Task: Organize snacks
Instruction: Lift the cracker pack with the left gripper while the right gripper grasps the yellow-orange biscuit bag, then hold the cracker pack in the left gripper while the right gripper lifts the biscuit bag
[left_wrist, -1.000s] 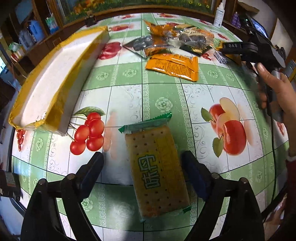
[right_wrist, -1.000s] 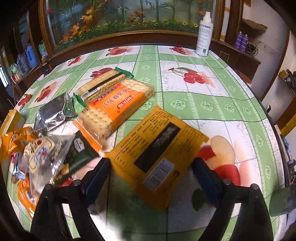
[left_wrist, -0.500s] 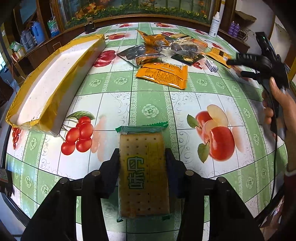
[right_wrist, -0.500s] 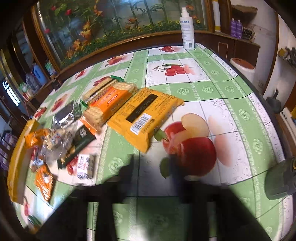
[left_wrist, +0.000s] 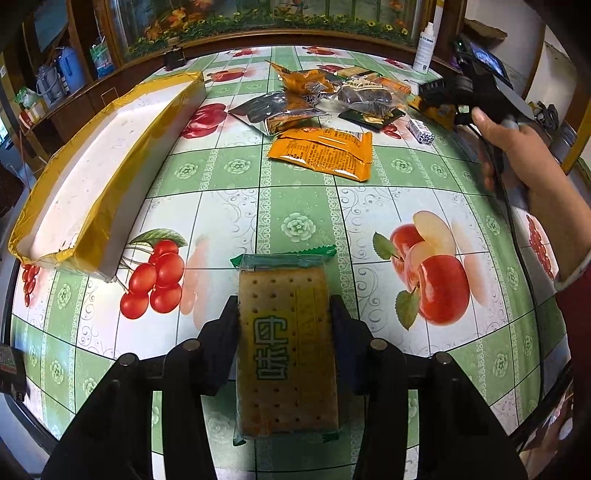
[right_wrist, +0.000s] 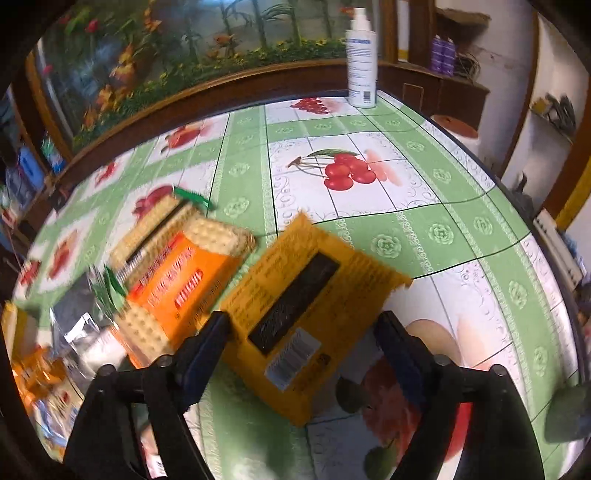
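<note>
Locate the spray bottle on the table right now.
In the right wrist view, the spray bottle stands upright at the table's far edge, beyond the printed cherries.

The cracker pack (left_wrist: 287, 354) has two big green Chinese signs on its front; the first reads 味, and the second is hard to make out. The yellow packet (right_wrist: 306, 317) shows a barcode sticker and small print, too blurry to read. The orange cracker pack (right_wrist: 181, 284) has red letters, also too blurry. The orange bag (left_wrist: 323, 152) has tiny print and a barcode that cannot be read.
</note>
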